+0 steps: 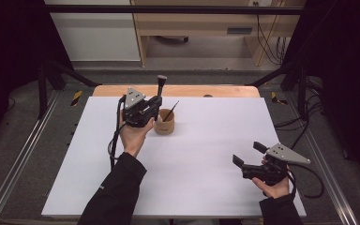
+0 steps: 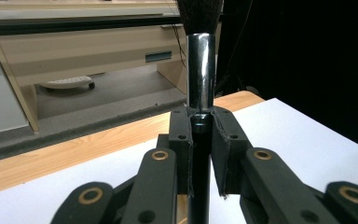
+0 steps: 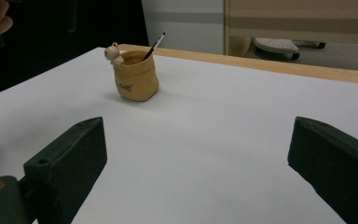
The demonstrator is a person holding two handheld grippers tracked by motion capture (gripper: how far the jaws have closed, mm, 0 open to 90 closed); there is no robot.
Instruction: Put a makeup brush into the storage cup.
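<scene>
My left gripper (image 1: 155, 101) is shut on the handle of a makeup brush (image 1: 161, 85), which stands upright with its dark bristle head on top. In the left gripper view the pads (image 2: 182, 135) clamp the black handle just below the brush's chrome ferrule (image 2: 200, 70). The gripper hovers just left of a small tan pouch-shaped cup (image 1: 164, 123) that holds a thin dark brush (image 1: 170, 111). In the right gripper view the cup (image 3: 135, 77) has a little bear figure on its rim. My right gripper (image 1: 248, 153) rests near the front right of the table, open with nothing between its jaws.
A white board (image 1: 192, 178) covers the table, with a wooden strip (image 1: 192, 90) along its far edge. Beyond it stand a light wood desk (image 1: 206, 23) and hanging cables (image 1: 269, 42). Metal rails (image 1: 18, 154) run along both sides.
</scene>
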